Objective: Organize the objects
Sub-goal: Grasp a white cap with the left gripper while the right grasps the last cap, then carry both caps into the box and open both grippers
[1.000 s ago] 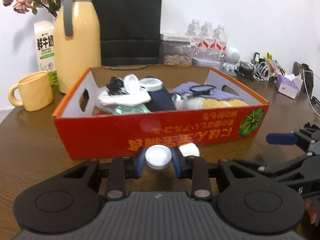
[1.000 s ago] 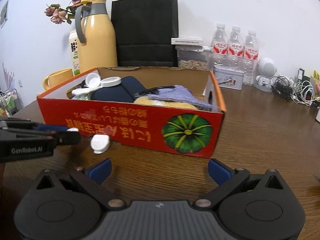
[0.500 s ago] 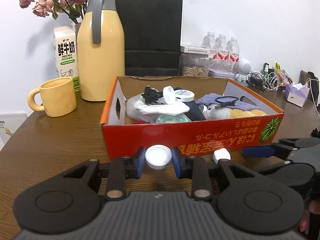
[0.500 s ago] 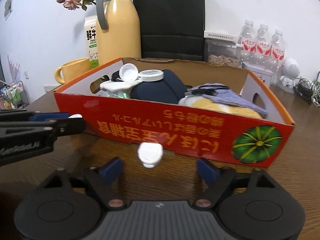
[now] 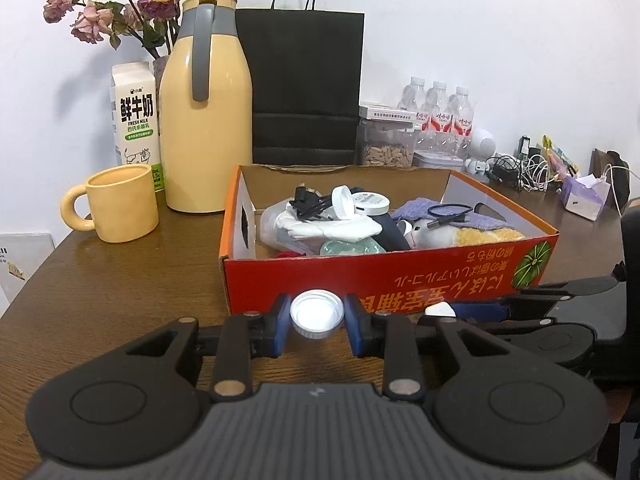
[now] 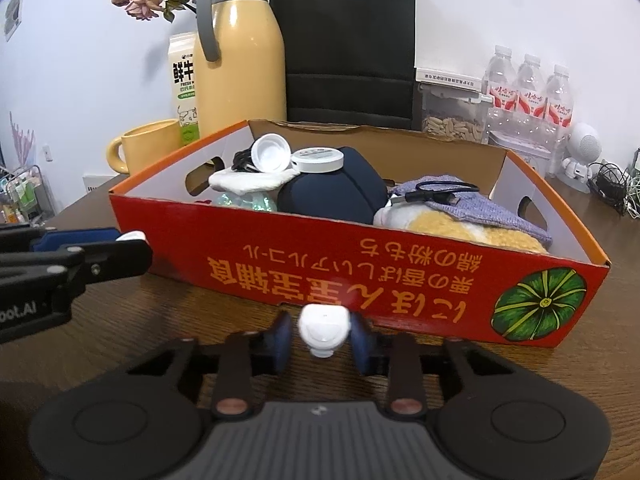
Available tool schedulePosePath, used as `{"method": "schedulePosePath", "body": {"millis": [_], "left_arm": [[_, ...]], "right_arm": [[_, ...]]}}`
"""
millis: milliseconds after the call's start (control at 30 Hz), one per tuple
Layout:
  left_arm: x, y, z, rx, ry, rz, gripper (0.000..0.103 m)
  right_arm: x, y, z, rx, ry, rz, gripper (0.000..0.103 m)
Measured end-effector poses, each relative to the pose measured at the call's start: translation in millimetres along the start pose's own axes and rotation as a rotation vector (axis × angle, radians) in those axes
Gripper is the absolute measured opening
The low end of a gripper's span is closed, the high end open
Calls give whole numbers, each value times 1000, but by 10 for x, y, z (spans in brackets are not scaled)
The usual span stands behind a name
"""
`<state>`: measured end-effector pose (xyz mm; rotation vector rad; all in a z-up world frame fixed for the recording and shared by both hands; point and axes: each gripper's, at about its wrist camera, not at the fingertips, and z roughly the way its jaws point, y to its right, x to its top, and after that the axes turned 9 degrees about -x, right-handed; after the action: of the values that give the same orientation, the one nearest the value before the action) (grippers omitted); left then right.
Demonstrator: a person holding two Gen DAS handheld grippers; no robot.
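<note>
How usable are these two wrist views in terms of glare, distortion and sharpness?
Left wrist view: strong fisheye bending with dark corners; the white cap in the left gripper is sharp, and the tabletop shows soft sheen. Right wrist view: the same bending; a pale glare spot sits on the red box front, just above the small white object that the right gripper is closing around.

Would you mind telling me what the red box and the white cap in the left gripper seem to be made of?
Red box: apparently cardboard with glossy print; raw brown inner back wall, folded walls, cut handle holes. White cap: likely moulded plastic, smooth and slightly shiny, with a ribbed rim.
</note>
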<state>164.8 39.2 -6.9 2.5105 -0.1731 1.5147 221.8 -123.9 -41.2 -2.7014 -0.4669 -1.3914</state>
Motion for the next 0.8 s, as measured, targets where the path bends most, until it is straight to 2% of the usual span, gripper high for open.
{"method": "schedulePosePath", "body": {"millis": [467, 800], "left_arm": [[4, 80, -25, 24, 21, 21, 30], [355, 316, 8, 19, 89, 42, 30]], "right_arm": [[-64, 71, -254, 41, 64, 18, 26], [216, 282, -474, 33, 212, 20, 26]]}}
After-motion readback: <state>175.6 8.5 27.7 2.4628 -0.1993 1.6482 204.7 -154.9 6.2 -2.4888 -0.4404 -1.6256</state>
